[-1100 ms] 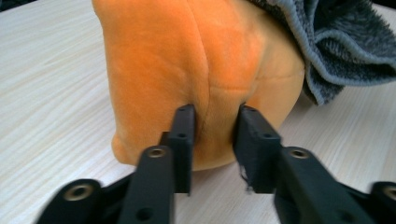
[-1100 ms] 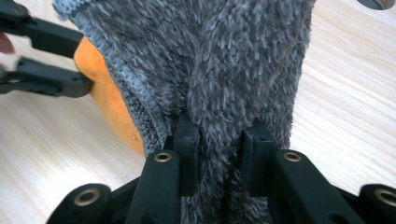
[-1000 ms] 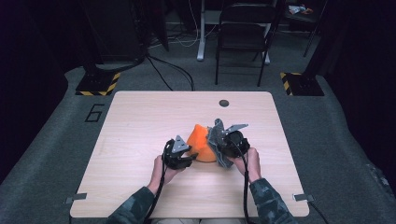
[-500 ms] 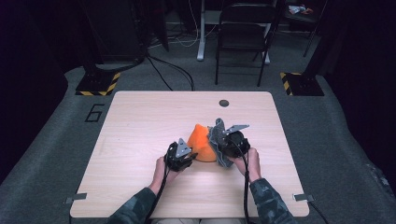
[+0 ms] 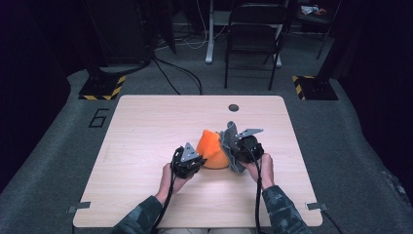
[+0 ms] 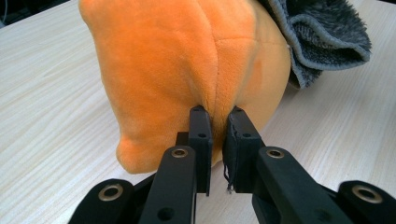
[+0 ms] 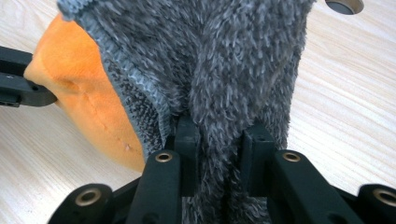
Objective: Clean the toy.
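Note:
An orange plush point(image 5: 213, 148) rests on the wooden table point(image 5: 146, 122), and a grey fuzzy fabric point(image 5: 228, 139) covers its right side. My left gripper point(image 5: 197, 158) is at the plush's left. In the left gripper view its jaws have just been closing, and my left gripper point(image 6: 218, 116) now pinches a fold of the orange plush point(image 6: 177, 60) between them. My right gripper point(image 5: 234, 152) is at the right. In its own view my right gripper point(image 7: 219, 128) is shut on a bunch of the grey fabric point(image 7: 224, 56), with the orange plush point(image 7: 88, 93) behind.
A small dark round hole point(image 5: 234, 107) sits near the table's far edge. Beyond the table stand a folding chair point(image 5: 255, 29) and two black-and-yellow striped bases point(image 5: 100, 87). Bare wood lies to the left and right of my hands.
The left gripper's jaws have closed onto the orange plush. The right hand and the grey fabric have stayed where they were.

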{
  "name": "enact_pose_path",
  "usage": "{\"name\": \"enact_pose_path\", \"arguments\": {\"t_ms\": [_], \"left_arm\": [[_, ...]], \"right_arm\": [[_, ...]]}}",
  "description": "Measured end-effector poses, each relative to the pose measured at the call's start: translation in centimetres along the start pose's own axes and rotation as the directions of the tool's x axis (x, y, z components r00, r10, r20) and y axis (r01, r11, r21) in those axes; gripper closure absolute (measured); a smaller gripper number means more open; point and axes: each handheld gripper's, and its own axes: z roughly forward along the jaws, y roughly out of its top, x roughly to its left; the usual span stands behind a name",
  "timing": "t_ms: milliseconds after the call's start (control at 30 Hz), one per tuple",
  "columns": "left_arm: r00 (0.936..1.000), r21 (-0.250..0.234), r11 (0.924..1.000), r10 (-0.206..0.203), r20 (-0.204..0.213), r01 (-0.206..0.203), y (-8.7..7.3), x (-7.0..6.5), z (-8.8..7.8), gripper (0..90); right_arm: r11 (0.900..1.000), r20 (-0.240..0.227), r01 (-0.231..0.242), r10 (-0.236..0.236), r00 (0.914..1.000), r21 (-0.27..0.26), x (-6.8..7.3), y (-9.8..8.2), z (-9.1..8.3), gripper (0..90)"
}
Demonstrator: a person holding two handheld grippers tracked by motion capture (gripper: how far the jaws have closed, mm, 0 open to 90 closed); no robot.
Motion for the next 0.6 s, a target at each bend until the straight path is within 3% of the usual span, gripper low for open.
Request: {"name": "enact_pose_path", "arguments": {"t_ms": [167, 300, 400, 533, 600], "left_arm": [[0.9999, 0.007, 0.9999, 0.009, -0.014, -0.009, -0.2, 0.1, 0.1, 82.0], [0.9998, 0.004, 1.0000, 0.002, -0.019, -0.002, -0.3, 0.2, 0.2, 81.9], [0.9998, 0.009, 0.9999, 0.014, -0.015, -0.014, -0.2, -0.1, 0.2, 81.9], [0.9996, 0.004, 0.9996, 0.027, -0.012, -0.027, -0.2, -0.3, 0.3, 81.9], [0.9992, 0.008, 0.9993, 0.037, -0.012, -0.037, -0.2, -0.4, 0.3, 82.0]], "right_arm": [[1.000, 0.006, 0.012, -0.012, 0.9999, -0.009, 0.2, 0.2, -0.3, 72.4], [0.996, -0.005, 0.009, -0.009, 0.9999, -0.087, 1.2, 1.2, -2.0, 72.5], [0.989, -0.030, 0.057, -0.061, 0.9977, -0.138, 2.8, 2.0, -3.1, 72.4], [0.983, -0.038, 0.119, -0.125, 0.9914, -0.142, 4.7, 2.3, -2.7, 71.8], [0.986, -0.029, 0.118, -0.122, 0.9921, -0.118, 5.1, 2.1, -1.9, 71.8]]}}
